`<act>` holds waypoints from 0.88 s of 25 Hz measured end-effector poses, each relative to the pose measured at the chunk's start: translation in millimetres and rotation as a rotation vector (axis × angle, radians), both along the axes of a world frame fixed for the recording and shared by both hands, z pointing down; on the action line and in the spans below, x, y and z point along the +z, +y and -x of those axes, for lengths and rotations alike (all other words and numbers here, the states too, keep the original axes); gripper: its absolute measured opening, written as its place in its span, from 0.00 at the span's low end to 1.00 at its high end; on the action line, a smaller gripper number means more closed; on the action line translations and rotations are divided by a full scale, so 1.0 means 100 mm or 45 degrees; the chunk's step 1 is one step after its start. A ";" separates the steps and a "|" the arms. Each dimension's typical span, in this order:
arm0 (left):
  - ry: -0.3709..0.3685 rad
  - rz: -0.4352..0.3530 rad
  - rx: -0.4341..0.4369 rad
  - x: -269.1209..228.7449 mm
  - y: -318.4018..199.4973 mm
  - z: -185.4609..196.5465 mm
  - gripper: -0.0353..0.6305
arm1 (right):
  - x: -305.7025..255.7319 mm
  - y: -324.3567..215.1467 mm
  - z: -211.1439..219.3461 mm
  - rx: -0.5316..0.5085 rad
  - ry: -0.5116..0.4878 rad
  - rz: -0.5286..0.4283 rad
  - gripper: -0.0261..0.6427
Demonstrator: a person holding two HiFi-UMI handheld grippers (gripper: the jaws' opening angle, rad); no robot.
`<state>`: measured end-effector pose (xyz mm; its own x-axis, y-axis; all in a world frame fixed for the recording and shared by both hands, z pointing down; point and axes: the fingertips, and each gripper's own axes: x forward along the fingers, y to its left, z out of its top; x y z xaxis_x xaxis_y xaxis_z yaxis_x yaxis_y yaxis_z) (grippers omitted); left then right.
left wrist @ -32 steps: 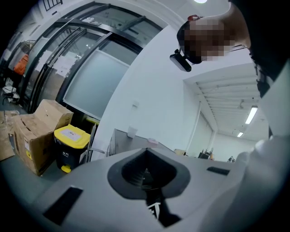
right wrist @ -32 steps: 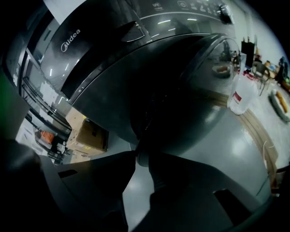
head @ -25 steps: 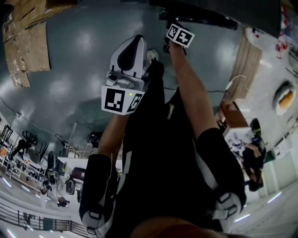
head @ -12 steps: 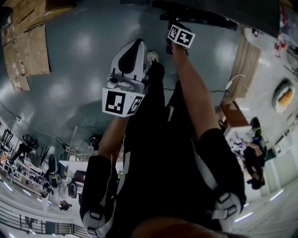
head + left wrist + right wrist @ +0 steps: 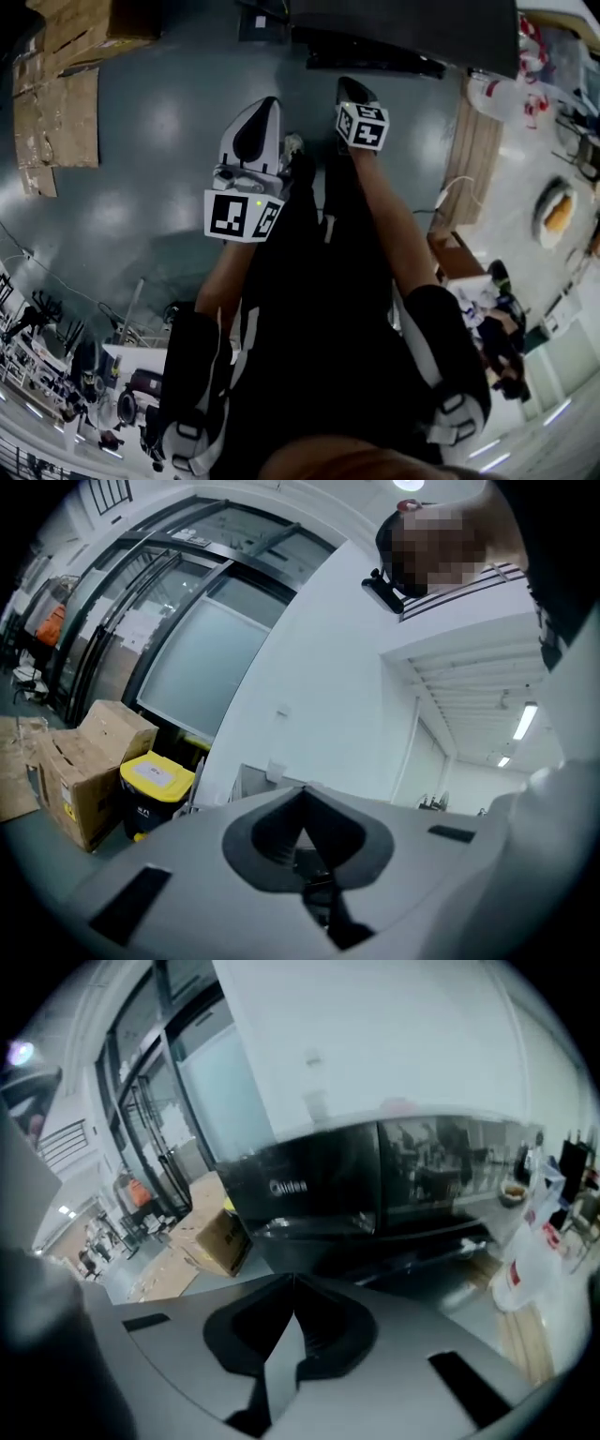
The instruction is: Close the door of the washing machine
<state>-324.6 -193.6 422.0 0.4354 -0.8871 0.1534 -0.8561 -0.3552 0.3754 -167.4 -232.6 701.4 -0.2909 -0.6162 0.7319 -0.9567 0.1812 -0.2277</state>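
Now, nothing gripped

Our left tool [image 5: 267, 103] is clenched empty above the grey floor [image 5: 141, 141]. Just right of it, our right tool [image 5: 349, 92] is clamped empty too, apart from the dark washing machine [image 5: 403, 28] ahead; we cannot make out its door.

— How's the feed on your end?
— I get a dim head view, soft glare on the floor [image 5: 159, 122], edges bowed. My right gripper view smears the washing machine [image 5: 319, 1190]. The left one is sharp, its white wall [image 5: 319, 667] bright.

washing machine [image 5: 319, 1194] | black, glossy | door [image 5: 441, 1171] seemingly shut
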 end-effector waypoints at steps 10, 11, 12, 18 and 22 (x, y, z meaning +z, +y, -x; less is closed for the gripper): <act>-0.063 -0.147 -0.102 -0.87 0.09 -0.30 0.06 | -1.95 0.04 -0.34 -0.163 -0.047 -0.389 0.05; -0.068 -0.165 -0.106 -0.94 0.09 -0.33 0.06 | -2.15 0.02 -0.35 -0.170 -0.054 -0.434 0.05; -0.071 -0.178 -0.108 -1.00 0.08 -0.35 0.06 | -2.32 0.01 -0.36 -0.175 -0.063 -0.475 0.05; -0.081 -0.214 -0.096 -1.27 0.09 -0.56 0.06 | -3.10 0.17 -0.52 -0.177 -0.133 -0.622 0.05; -0.103 -0.248 -0.073 -1.34 0.09 -0.66 0.06 | -3.34 0.30 -0.61 -0.162 -0.137 -0.687 0.05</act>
<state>-259.1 -184.8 287.9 0.3769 -0.9262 0.0093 -0.9014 -0.3644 0.2338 -106.8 -202.5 367.7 -0.4425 -0.8503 0.2848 -0.8964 0.4111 -0.1656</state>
